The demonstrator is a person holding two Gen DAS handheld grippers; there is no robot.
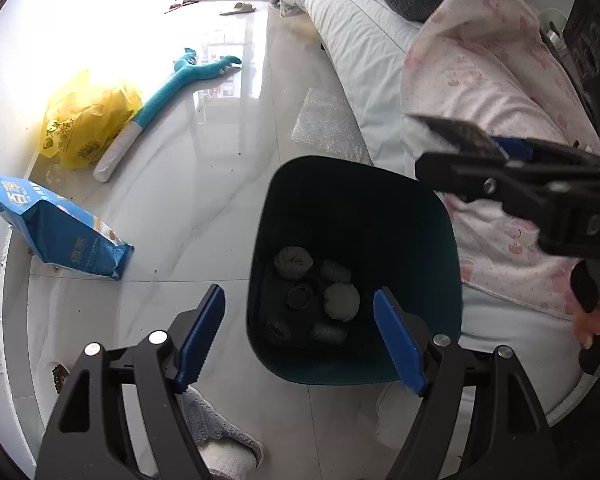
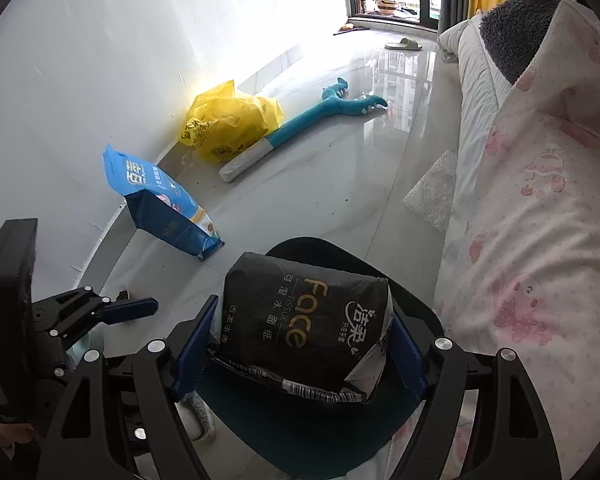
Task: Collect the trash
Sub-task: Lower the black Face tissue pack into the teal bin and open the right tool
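Dark teal plastic bin (image 1: 356, 208); black tissue pack (image 2: 304, 320) with gold letters; yellow plastic bag (image 1: 88, 120) upper left; white blanket (image 1: 492, 92) with pink print.

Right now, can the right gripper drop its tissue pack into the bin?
Probably yes. The right gripper holds the black tissue pack directly over the open teal bin; the left gripper stands open beside the rim, seemingly not blocking it.

A yellow plastic bag (image 2: 230, 120), teal plush toy (image 2: 328, 110) and blue pouch (image 2: 160, 204) lie on the floor by the pink-patterned bedding (image 2: 540, 200).
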